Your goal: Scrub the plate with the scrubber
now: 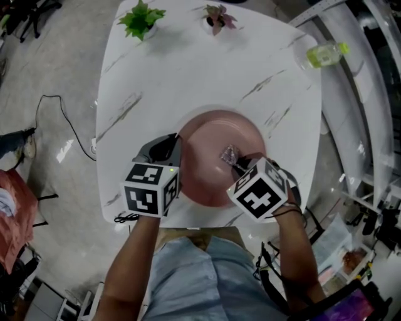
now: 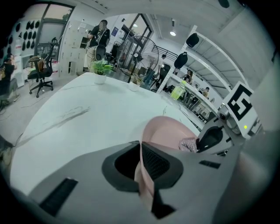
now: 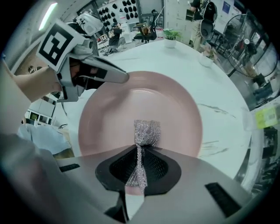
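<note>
Both clamped, left fingers (image 2: 154, 162) plate (image 2: 168, 130), right fingers (image 3: 160, 166) scrubber (image 3: 147, 132)

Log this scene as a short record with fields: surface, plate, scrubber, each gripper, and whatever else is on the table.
surface: white marbled table
plate: pink plate, at the table's near edge
scrubber: silvery mesh scrubber, against the plate's inside
left gripper: left gripper, fingers shut on the plate's rim
right gripper: right gripper, pointing down, fingers shut on the scrubber
others: two potted plants at the far edge; green bottle near the far right corner
</note>
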### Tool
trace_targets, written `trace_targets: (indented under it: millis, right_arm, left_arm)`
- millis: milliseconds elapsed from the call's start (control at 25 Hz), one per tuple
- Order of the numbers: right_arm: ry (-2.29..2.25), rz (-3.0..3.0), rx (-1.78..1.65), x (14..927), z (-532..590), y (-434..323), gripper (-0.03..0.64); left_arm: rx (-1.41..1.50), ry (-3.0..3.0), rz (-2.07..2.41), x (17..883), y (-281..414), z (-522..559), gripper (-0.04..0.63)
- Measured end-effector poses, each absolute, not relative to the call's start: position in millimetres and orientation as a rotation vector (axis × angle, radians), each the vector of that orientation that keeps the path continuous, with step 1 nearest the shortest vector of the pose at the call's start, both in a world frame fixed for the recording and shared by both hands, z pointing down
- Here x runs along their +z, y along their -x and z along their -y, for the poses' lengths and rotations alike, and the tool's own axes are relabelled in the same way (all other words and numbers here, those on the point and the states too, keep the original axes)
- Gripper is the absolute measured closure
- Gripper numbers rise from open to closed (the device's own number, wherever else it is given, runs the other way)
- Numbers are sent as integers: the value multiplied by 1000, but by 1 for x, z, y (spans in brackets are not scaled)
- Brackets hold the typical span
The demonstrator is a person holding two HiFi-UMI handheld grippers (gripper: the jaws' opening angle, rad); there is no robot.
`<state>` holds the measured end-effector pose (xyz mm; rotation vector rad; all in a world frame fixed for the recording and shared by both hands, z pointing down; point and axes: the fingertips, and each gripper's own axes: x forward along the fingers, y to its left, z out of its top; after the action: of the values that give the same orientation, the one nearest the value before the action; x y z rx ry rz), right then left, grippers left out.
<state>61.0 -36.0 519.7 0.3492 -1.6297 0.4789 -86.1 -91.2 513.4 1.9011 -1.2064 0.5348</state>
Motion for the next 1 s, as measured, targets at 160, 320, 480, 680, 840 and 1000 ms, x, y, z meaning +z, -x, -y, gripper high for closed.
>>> trace_targets:
  millis: [160,320,480,680,840,1000]
  right_arm:
    - [-396,1606,490,522,55,-68,560]
    - [-388,1602,458,522,75,-64,560]
    - [-376,1600,412,522,93,-56,560]
    - [-317,1622,342,522,105,-31,560]
    - [-241,1639,273,521,101,-9,560]
    - [-155,1662,201,519,90,11,560]
  left_arm:
    - [541,-1910,1193,513,84,90,581]
    - [561,-1914,1185,513,84,88,581]
    - [544,-1923,1201,514,84,92,581]
    - [544,-1920,1203,515,84,91,581]
    - [534,-1910,1205,514,84,92,581]
    - [533,-1914,1199,515,84,92,581]
